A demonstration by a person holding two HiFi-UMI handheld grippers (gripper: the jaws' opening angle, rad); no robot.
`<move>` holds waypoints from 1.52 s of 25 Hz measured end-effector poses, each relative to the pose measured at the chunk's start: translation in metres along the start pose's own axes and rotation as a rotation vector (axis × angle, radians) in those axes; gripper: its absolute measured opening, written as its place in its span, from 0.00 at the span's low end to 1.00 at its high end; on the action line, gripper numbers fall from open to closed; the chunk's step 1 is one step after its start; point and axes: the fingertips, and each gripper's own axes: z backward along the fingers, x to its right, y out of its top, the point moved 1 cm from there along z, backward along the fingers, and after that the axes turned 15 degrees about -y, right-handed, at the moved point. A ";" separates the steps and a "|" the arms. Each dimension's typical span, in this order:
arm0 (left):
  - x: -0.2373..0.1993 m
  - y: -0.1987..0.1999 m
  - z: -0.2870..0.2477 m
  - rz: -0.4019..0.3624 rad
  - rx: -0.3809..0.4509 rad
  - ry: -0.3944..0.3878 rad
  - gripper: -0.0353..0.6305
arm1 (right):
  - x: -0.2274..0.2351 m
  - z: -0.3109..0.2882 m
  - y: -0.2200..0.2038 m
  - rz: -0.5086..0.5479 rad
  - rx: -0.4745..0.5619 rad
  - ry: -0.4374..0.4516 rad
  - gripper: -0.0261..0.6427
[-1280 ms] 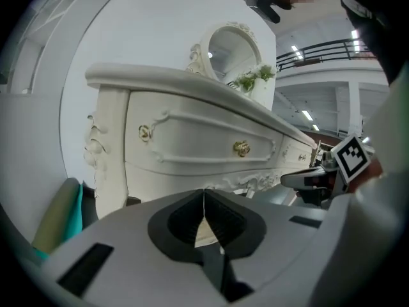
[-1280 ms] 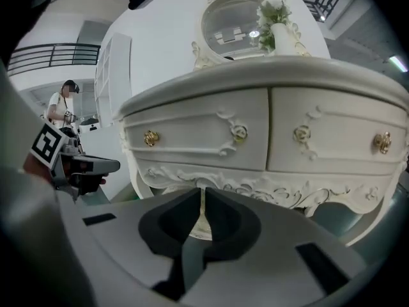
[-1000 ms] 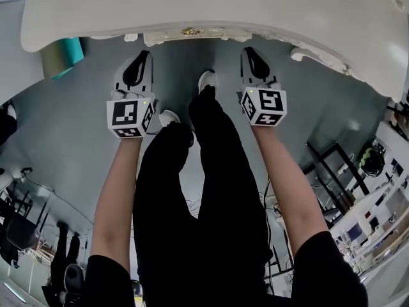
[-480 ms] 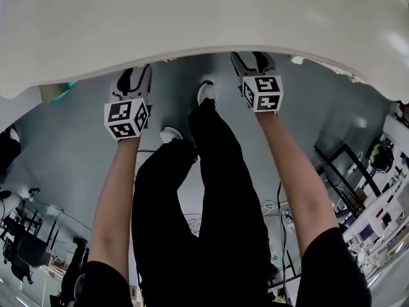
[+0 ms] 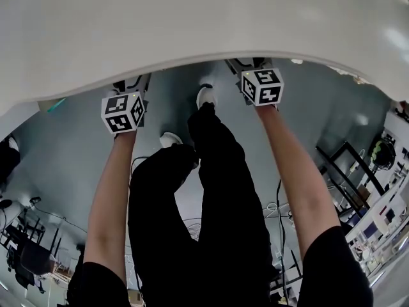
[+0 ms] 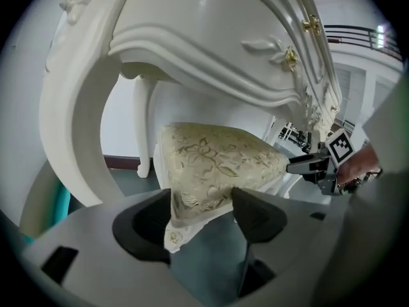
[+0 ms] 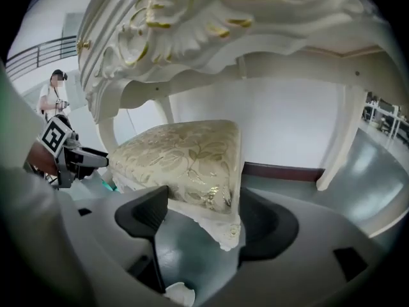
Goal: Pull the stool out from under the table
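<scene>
Cream brocade worked with gold leaves over the padded top of the stool point(image 6: 217, 155), tucked beneath the white carved table point(image 6: 211, 43), between its curved legs, on a grey-green floor point(image 7: 377, 165). In the left gripper point(image 6: 201, 213) view, black fingers point(image 6: 147, 226) spread apart and only just opening, with the stool's near corner and its white scrolled frame standing between them, unpinched. Much the same at the right gripper point(image 7: 204, 213): fingers parted wide, also just opening, the other near corner of the seat between them, nothing squeezed. Across the seat in each gripper view, a glimpse of the opposite gripper, held at the far corner, near the brocade. Gilt knobs point(image 6: 291, 57) along the table's apron. Behind the left table leg, a teal object point(image 6: 56, 203), too cut off to identify. Far back in the right gripper view, a person point(image 7: 54, 98) beside a dark railing point(image 7: 38, 53). From the head view, mostly pale tabletop filling the upper half and covering both pairs of fingertips as well as the stool; just below its edge, the two marker cubes point(image 5: 121, 112), left one lower in frame than the right. Bare forearms point(image 5: 112, 190) reaching forward on either side of black trousers point(image 5: 211, 197), with white shoes point(image 5: 206, 96) on the floor between the grippers.
</scene>
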 end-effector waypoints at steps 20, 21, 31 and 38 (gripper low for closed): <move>-0.009 0.000 0.002 0.056 0.095 -0.048 0.60 | -0.001 0.000 0.005 -0.016 0.056 0.085 0.57; -0.011 0.000 0.002 0.066 0.094 -0.062 0.63 | -0.001 -0.001 0.005 -0.017 0.057 0.087 0.57; -0.010 0.006 -0.005 0.090 0.100 -0.186 0.63 | 0.003 -0.003 0.005 -0.119 0.052 0.146 0.58; -0.010 -0.001 -0.001 0.130 0.084 -0.167 0.62 | 0.000 -0.002 -0.002 -0.130 0.014 0.124 0.58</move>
